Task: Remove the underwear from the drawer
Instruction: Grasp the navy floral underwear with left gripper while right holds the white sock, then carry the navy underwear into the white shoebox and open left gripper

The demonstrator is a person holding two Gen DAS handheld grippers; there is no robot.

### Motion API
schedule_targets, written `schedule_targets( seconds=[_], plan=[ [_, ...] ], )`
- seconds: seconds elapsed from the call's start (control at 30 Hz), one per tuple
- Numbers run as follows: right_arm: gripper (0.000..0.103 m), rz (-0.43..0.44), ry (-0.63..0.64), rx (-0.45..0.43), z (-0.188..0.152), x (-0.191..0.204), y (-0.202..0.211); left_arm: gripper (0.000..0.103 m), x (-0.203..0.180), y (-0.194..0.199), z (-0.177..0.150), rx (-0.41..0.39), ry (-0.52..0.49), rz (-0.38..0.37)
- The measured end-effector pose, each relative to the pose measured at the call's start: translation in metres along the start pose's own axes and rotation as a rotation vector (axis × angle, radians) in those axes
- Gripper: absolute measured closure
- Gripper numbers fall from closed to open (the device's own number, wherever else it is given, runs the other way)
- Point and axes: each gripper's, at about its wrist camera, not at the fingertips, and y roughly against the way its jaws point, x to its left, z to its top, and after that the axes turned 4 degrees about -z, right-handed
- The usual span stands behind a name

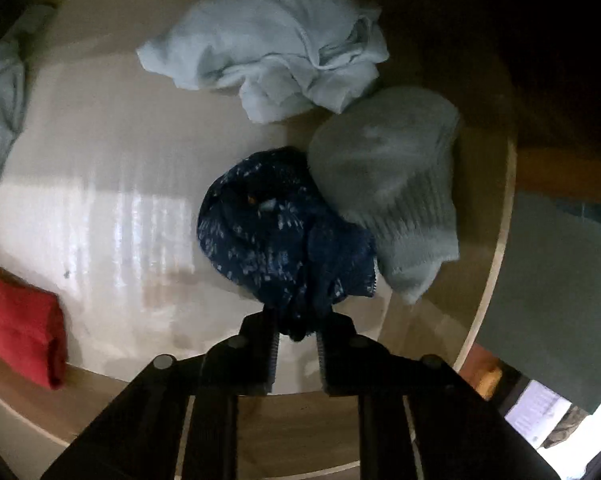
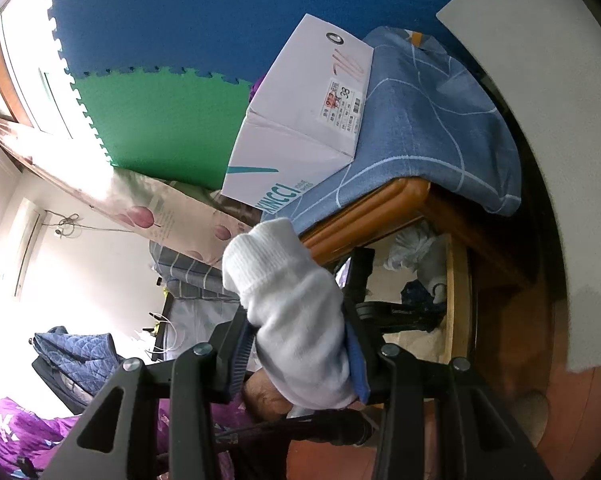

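In the left wrist view my left gripper point(image 1: 296, 322) is shut on dark blue patterned underwear point(image 1: 276, 232), bunched up over the pale drawer floor point(image 1: 100, 184). A grey sock point(image 1: 392, 184) lies against its right side. In the right wrist view my right gripper point(image 2: 300, 344) is shut on a white sock point(image 2: 296, 316), held outside the drawer. The open drawer point(image 2: 458, 280) shows at right in that view, with the left gripper and the dark blue underwear point(image 2: 416, 296) inside it.
A light blue garment point(image 1: 268, 40) lies at the drawer's back, another pale blue one point(image 1: 0, 96) at far left, a red folded cloth point(image 1: 20, 328) at front left. A white shoe box point(image 2: 300, 120) sits on a blue cloth point(image 2: 420, 120) above the drawer.
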Motion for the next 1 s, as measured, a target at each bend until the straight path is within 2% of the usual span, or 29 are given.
schedule_targets(
  seconds=[0.17,0.37,0.47,0.63,0.77,1.0],
  plan=[
    [0.062,-0.031,0.013,0.017,-0.002,0.001,-0.005,0.093,0.010,0.025,-0.023,-0.092,0.001,-0.060],
    [0.062,-0.043,0.037,0.033,-0.002,0.007,-0.013,0.093,0.021,0.074,-0.061,-0.209,-0.064,-0.099],
    [0.062,-0.055,0.047,0.037,-0.003,0.010,-0.017,0.093,0.022,0.098,-0.082,-0.282,-0.116,-0.078],
    [0.062,-0.071,0.064,0.035,-0.004,0.016,-0.023,0.093,0.018,0.139,-0.121,-0.428,-0.239,0.009],
    [0.062,-0.067,0.062,0.031,-0.004,0.019,-0.027,0.093,0.031,0.169,-0.155,-0.533,-0.298,0.046],
    [0.062,-0.057,0.092,0.042,-0.005,0.036,-0.042,0.093,0.024,0.243,-0.178,-0.731,-0.387,0.081]
  ],
)
